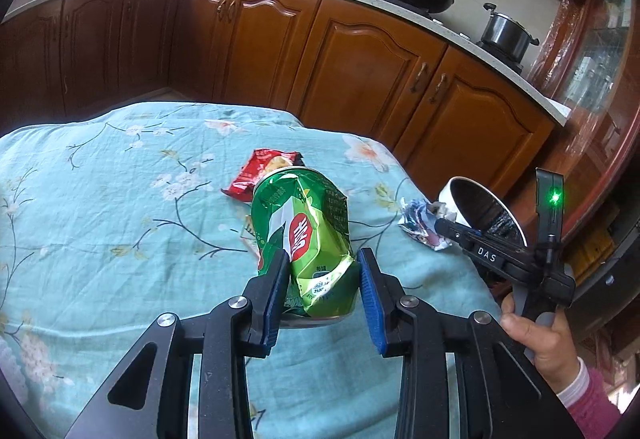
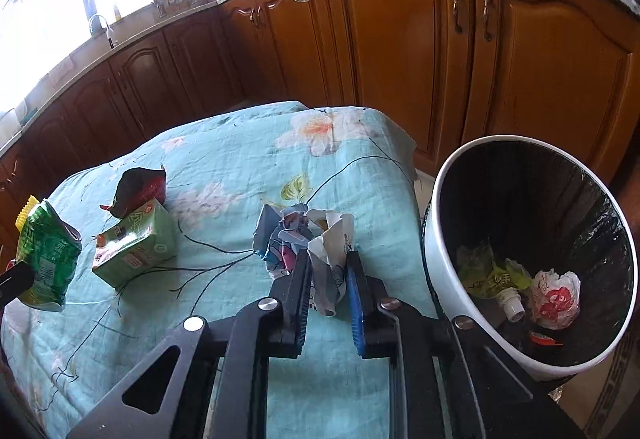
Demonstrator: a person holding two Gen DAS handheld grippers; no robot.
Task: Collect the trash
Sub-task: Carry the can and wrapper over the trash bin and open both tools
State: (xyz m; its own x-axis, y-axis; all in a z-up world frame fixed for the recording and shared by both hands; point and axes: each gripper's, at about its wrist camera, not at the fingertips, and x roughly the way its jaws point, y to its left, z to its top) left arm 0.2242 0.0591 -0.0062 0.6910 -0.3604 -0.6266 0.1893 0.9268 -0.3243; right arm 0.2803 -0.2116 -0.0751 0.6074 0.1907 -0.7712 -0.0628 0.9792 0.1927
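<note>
Two grippers loaded: left gripper jaws pinched crushed green drink can; right gripper jaws pinched crumpled printed paper wad beside white trash bin.

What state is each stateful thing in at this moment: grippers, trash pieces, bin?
Left gripper: shut on crushed green can, which is dented.
Right gripper: shut on crumpled paper.
Green carton: squashed, lying on the tablecloth.
Red wrapper: crumpled, on the cloth.
Trash bin: open, partly filled.
</note>
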